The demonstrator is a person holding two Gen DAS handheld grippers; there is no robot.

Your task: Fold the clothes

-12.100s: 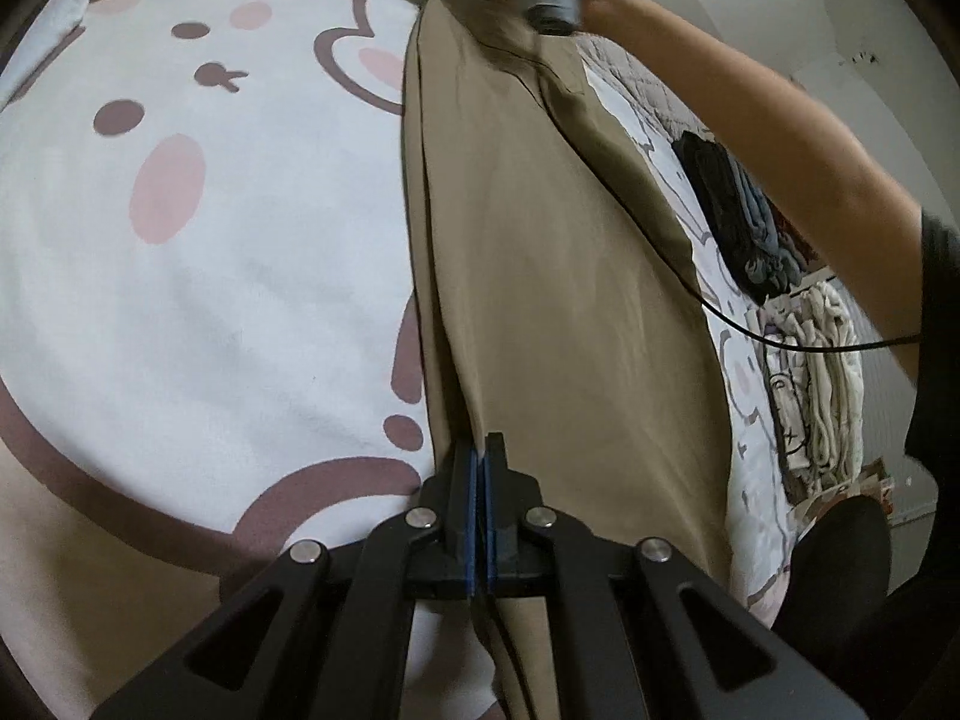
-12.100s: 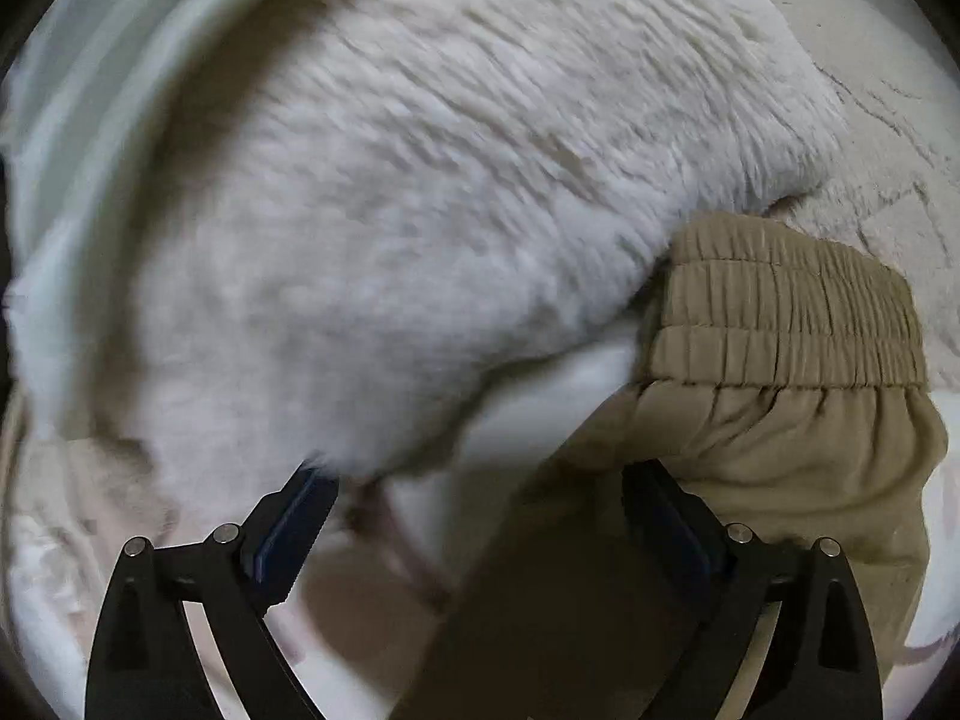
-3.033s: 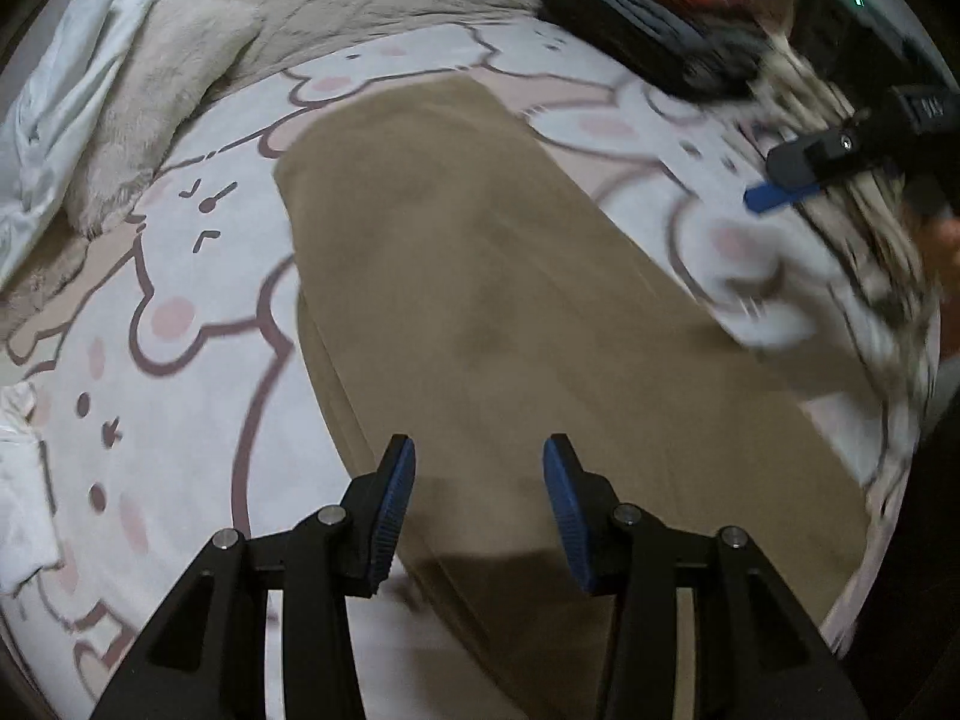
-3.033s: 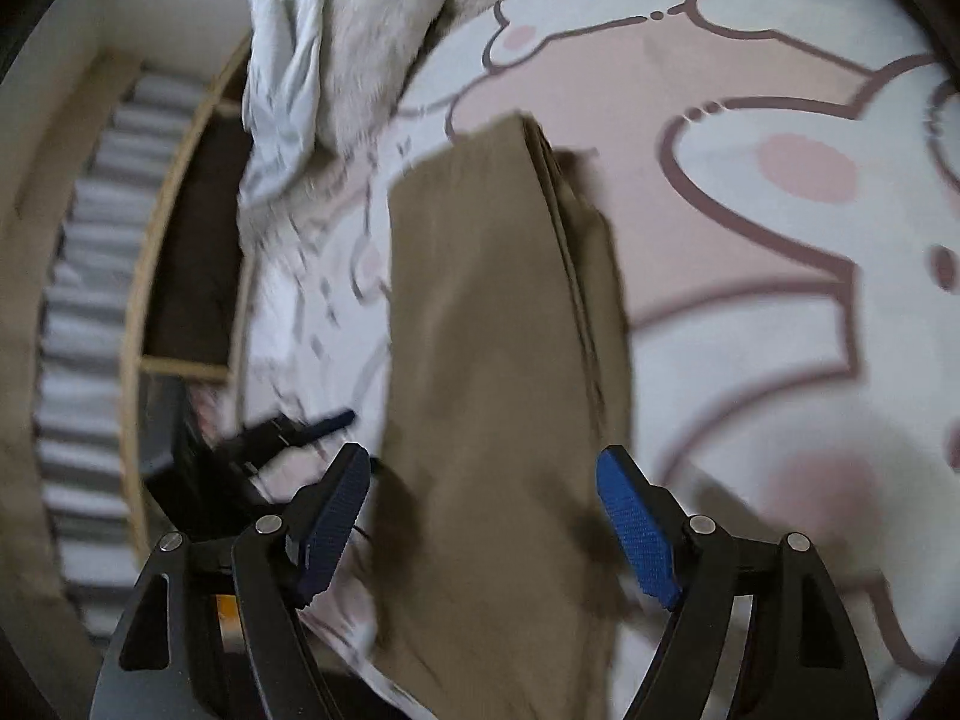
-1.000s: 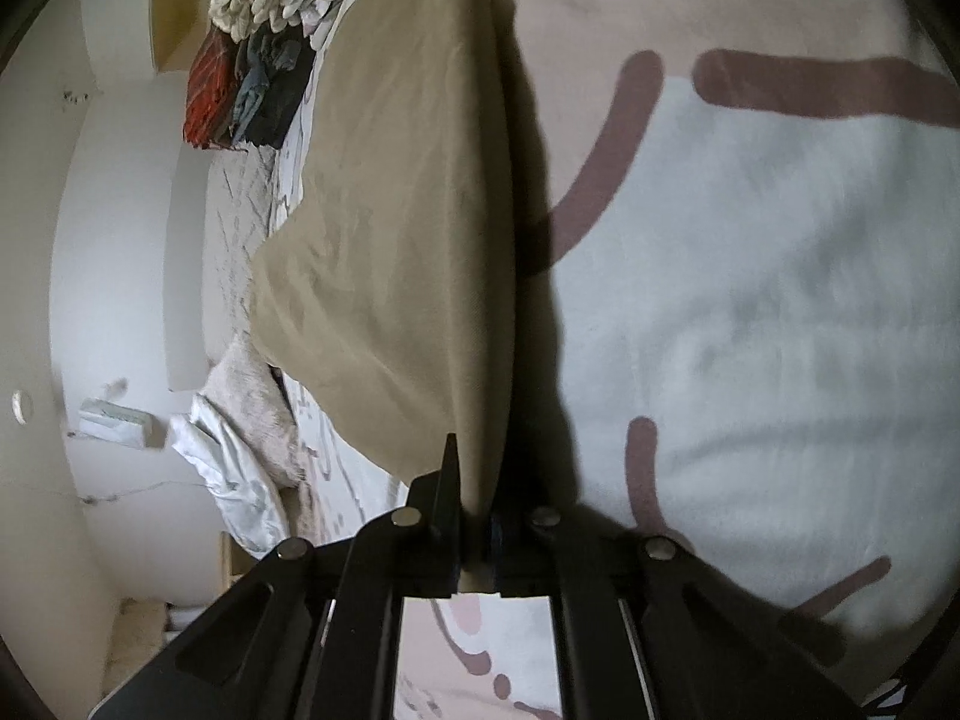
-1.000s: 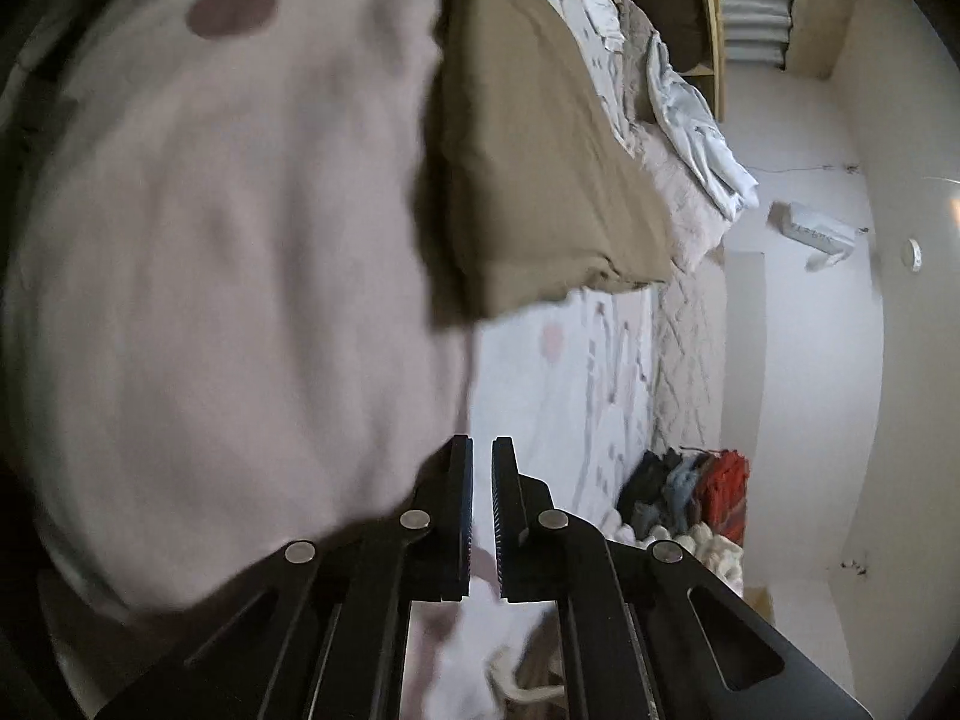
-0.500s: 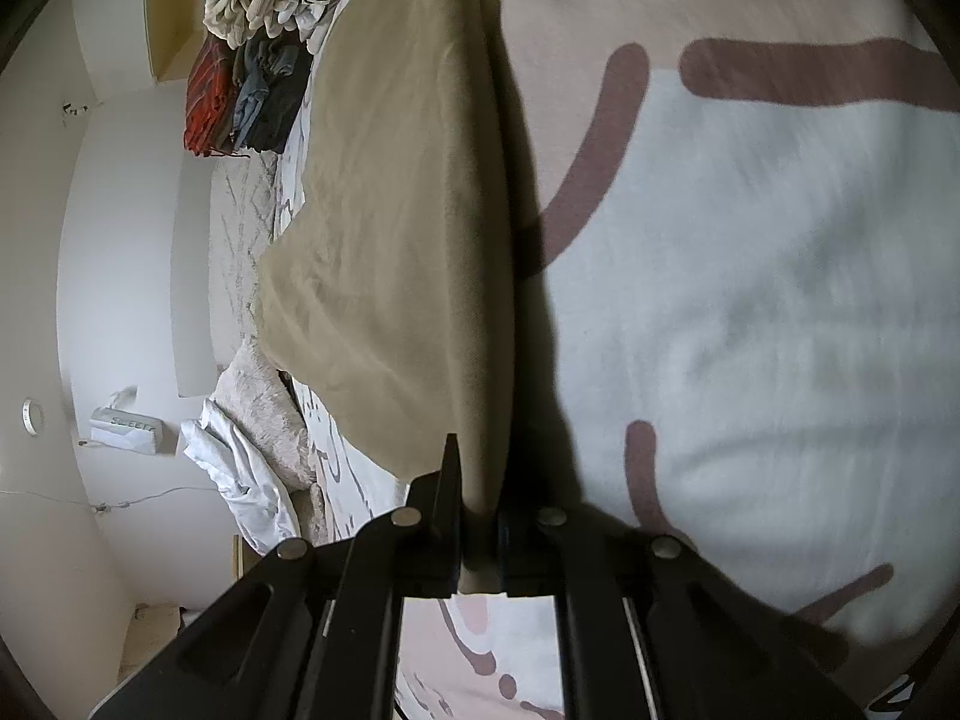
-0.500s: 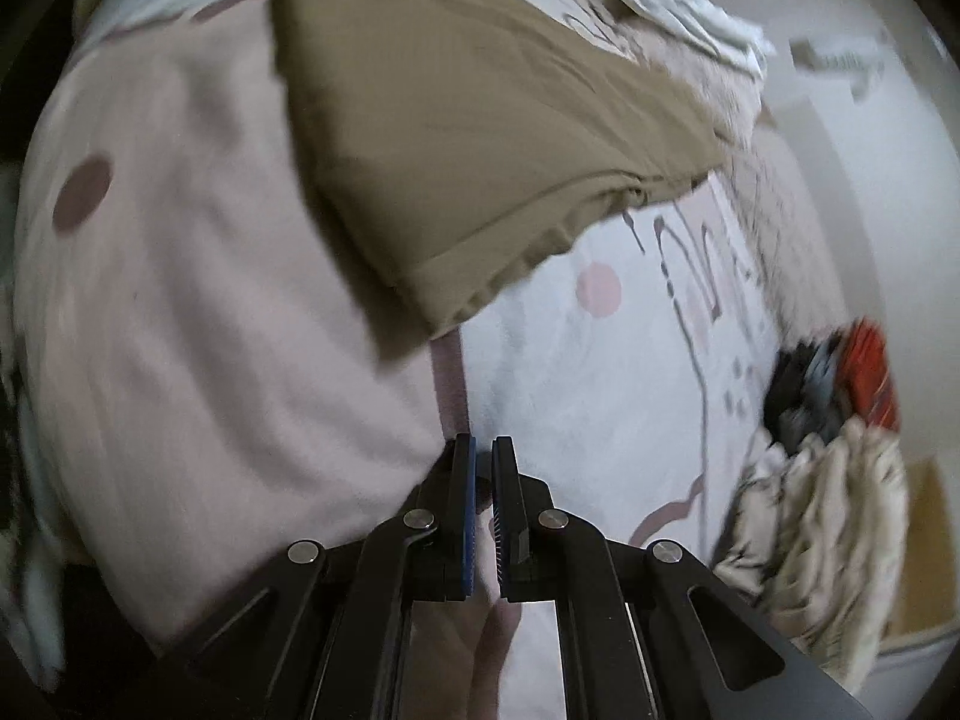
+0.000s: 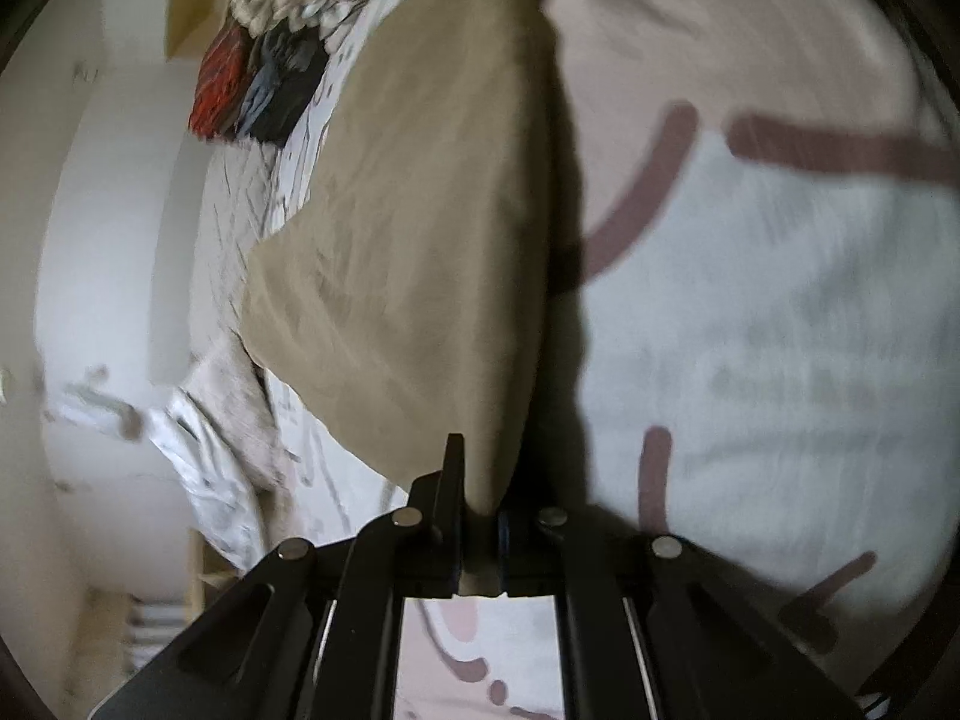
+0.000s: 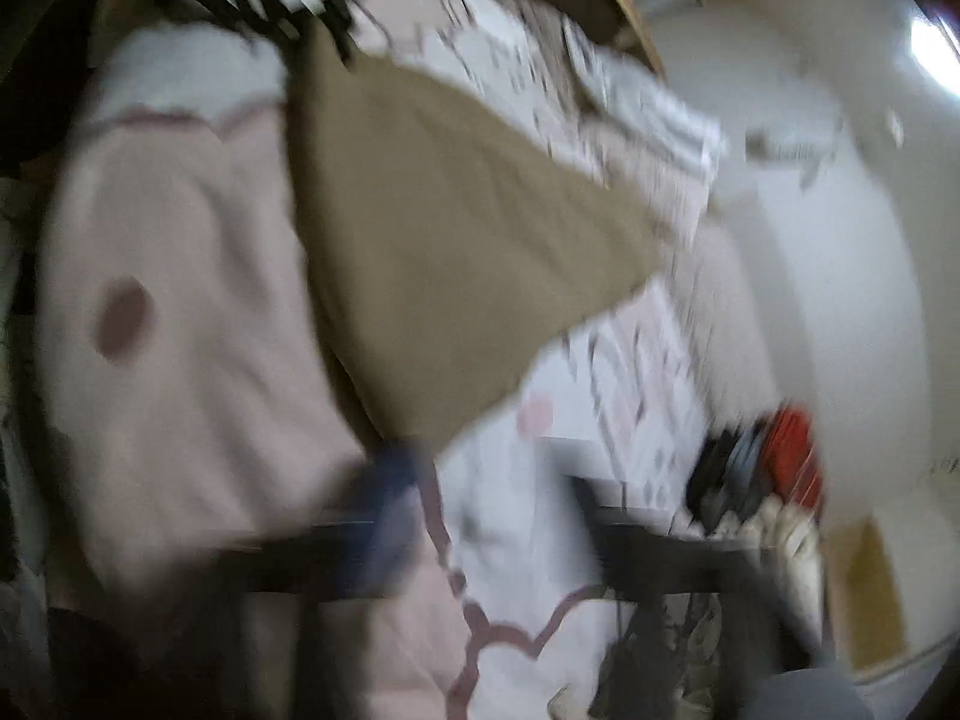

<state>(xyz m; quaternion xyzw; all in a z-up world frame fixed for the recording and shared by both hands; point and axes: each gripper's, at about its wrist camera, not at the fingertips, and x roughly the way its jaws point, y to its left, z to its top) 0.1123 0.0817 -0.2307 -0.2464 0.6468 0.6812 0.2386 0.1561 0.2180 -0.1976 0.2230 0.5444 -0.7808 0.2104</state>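
Note:
Tan trousers [image 9: 420, 228] lie folded lengthwise on a white and pink cartoon-print blanket [image 9: 750, 312]. My left gripper [image 9: 480, 516] is shut on the near edge of the trousers, and the cloth rises from between its fingers. In the right wrist view the trousers [image 10: 444, 264] lie ahead of my right gripper [image 10: 492, 480]. That view is heavily blurred; its fingers stand wide apart and hold nothing. One blue pad [image 10: 390, 480] is just below the trousers' near corner.
A pile of red, dark and cream clothes [image 9: 264, 60] sits at the far end of the bed and shows in the right wrist view [image 10: 762, 480]. A white sheet and fuzzy blanket [image 9: 210, 450] lie at the left. White wall [image 10: 840, 300] is beyond.
My right gripper has opened from shut and is swinging fast toward the trousers' corner. My left gripper stays shut on the trousers' edge, shifted slightly.

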